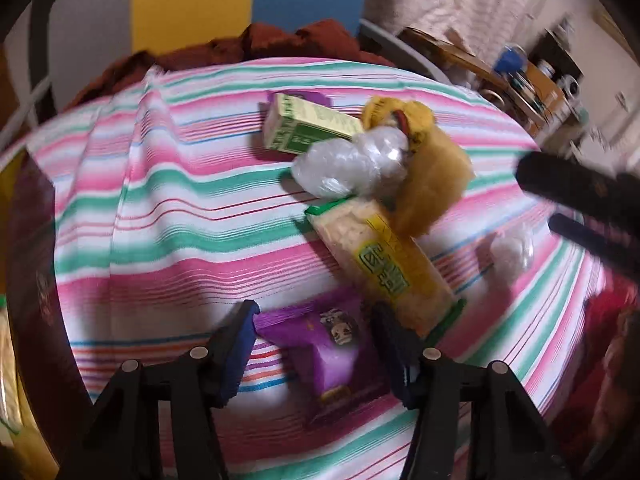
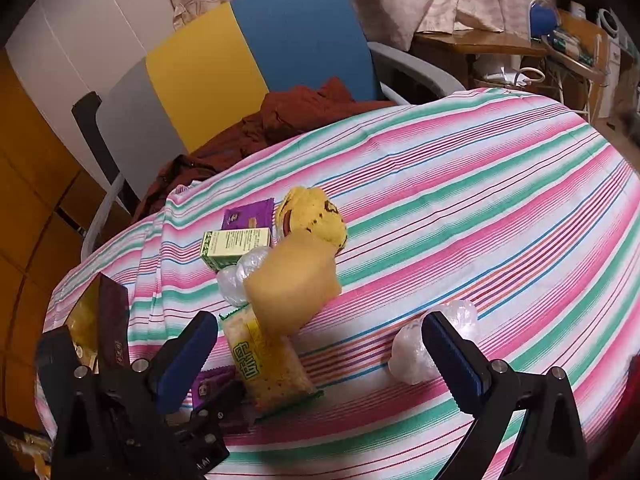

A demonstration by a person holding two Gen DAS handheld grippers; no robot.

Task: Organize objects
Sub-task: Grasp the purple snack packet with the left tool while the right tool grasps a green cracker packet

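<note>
Two grippers hang open over the striped cloth (image 2: 480,184): the left gripper (image 1: 316,336) straddles the purple packet (image 1: 324,344); it should settle lower, then pinch squarely, while the right gripper (image 2: 320,344) waits clear.

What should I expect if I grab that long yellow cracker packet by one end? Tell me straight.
The cracker packet looks like thin film over stacked crackers, so it probably stays fairly stiff but could bend or crack its contents if squeezed hard. Its glossy wrapper may slip between the pads. The yellow sponge-like block seems to lean on its far end and would likely topple as the packet lifts.
</note>
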